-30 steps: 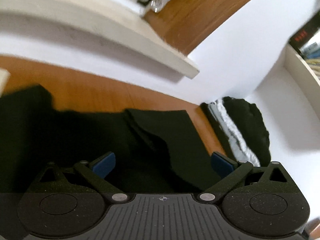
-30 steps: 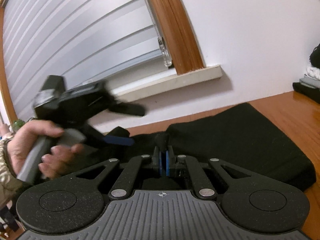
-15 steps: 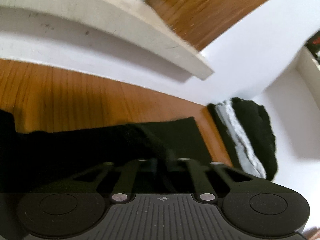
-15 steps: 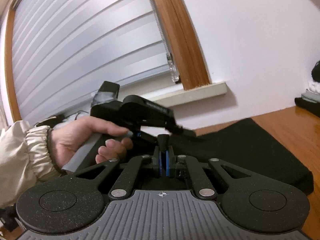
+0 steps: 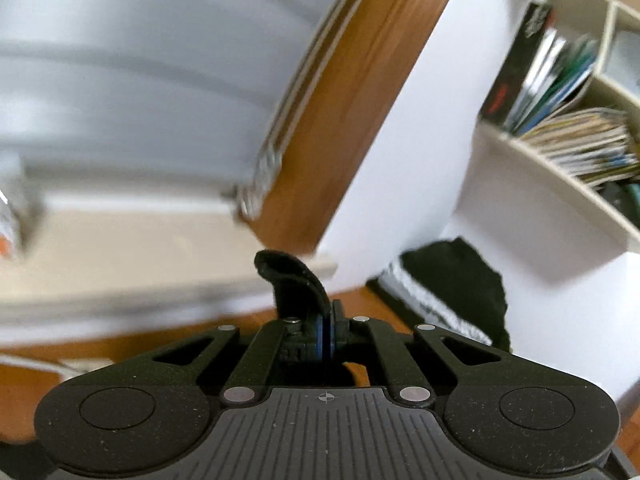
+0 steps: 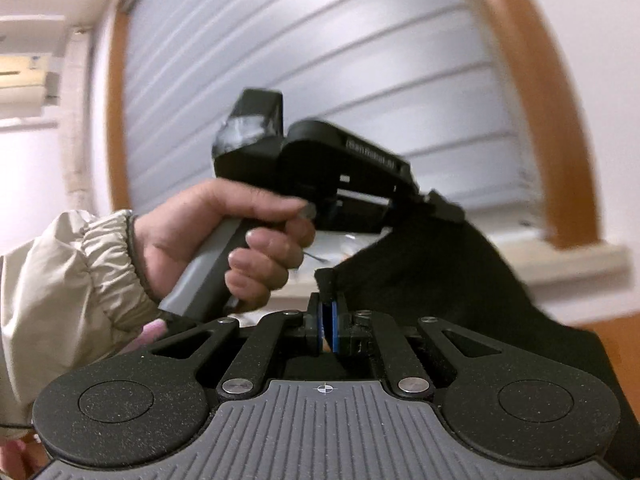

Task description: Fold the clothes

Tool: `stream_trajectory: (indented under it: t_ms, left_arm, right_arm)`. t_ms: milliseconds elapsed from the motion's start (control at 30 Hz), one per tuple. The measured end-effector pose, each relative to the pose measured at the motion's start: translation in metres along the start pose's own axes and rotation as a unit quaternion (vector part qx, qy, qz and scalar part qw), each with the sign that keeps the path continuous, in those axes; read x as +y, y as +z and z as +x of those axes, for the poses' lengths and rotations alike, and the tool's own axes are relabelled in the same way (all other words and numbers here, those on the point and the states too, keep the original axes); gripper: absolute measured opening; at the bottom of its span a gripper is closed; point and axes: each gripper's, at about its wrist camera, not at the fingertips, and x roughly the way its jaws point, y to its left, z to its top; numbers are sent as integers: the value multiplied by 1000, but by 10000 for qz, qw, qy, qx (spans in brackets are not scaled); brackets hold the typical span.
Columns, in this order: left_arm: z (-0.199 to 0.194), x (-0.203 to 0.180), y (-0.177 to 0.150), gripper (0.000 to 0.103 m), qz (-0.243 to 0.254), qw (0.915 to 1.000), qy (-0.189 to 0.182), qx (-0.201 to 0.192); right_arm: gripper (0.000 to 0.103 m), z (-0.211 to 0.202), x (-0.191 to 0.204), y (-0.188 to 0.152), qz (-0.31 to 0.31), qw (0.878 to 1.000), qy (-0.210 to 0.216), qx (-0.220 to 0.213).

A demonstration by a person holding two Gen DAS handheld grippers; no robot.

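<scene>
Cloth (image 6: 432, 280) hangs between my two grippers, left (image 5: 326, 330) and right (image 6: 329, 330) each pinching an edge, its span running left to right, raised off the table

The left wrist view looks forward along its closed fingers (image 5: 316, 330), tilted upward toward the window blind (image 5: 120, 80), the wooden frame (image 5: 352, 100) and a bookshelf (image 5: 560, 152) at right. The right wrist view also faces up at the blind (image 6: 320, 60), with the person's left hand (image 6: 224, 240) close ahead. Both views share the blind and wooden frame.
</scene>
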Motion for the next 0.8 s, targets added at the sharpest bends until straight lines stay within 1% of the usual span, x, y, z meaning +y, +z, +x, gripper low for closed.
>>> stream_trajectory:
  t_ms: [133,200,300,367,433,467,567,667,800]
  left_arm:
    - [-58,6,20,3,168,9991,265,-296]
    - [-84,8,31,3,189,9982,393,-403]
    - [-124,11,47,3,220,9965,585,-564]
    - [-150,13,59,3,242,9949,713,-671]
    - [-171,13,64,3,232,9937,804,-749]
    - [-178,13,64,3,238,9931,845,-778]
    - [-190,24,62,3,185,9918,980,-800]
    - [-196,38,58,3,53,9914,1022,-811]
    - [-199,47,54,3,-5,9910,1089,-774]
  right_arm:
    - [6,33,46,25,-41,9992,312,-257]
    - [6,46,67,40,-72,9979,526,-379]
    - [6,65,96,62,-185,9957,719,-558]
    - [5,77,111,75,-190,9951,744,-620]
    - [5,85,121,86,-162,9955,679,-648]
    - [5,88,126,91,-146,9957,640,-660]
    - [5,91,139,95,-125,9944,760,-725]
    - [5,98,148,94,-141,9937,920,-628]
    - [5,104,162,87,-281,9938,967,-474]
